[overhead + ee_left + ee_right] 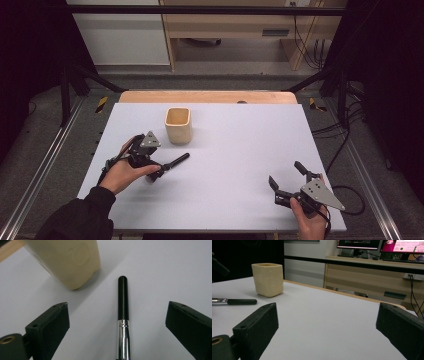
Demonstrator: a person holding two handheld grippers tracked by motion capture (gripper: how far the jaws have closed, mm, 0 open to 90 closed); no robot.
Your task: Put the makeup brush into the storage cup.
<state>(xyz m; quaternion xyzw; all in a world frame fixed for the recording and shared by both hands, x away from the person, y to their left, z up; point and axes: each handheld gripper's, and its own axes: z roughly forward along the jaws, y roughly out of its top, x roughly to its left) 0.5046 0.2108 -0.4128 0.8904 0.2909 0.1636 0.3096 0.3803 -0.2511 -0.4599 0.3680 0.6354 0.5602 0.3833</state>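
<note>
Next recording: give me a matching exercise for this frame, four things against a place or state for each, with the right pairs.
Things:
1. cream cup
2. brush
3. left hand-held gripper
4. right hand-held gripper

Places or states:
A. lying flat on the white table, black handle end pointing towards the cup
B. open, jaws on either side of the brush, not touching it
C. standing upright near the table's far edge
D. open, near the table's front right corner, nothing between its jaws

Pairs: 1-C, 2-A, 3-B, 4-D
</note>
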